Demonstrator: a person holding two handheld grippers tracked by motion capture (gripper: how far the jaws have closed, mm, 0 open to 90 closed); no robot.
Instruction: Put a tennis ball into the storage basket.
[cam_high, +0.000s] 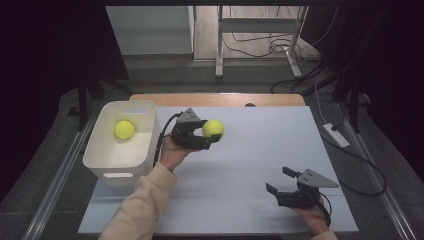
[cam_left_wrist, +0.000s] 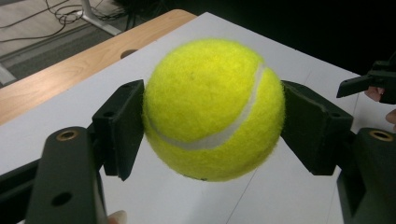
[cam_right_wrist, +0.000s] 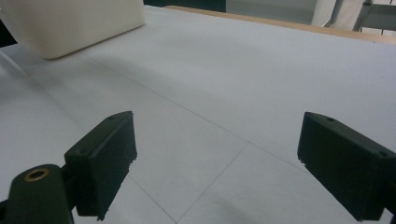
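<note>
Left gripper (cam_high: 212, 136) clamps a fuzzy yellow ball (cam_high: 213, 128), both black pads pressed into the felt, held over the white sheet (cam_high: 260, 145) just right of the bin (cam_high: 100, 155). Ball's underside and far side hidden in the left gripper view. Right gripper (cam_high: 280, 181) sits near the sheet's front edge, jaws spread wide, nothing between them. Second ball (cam_high: 124, 129) lies inside the smooth white plastic bin, whose near wall has a handle slot.
</note>
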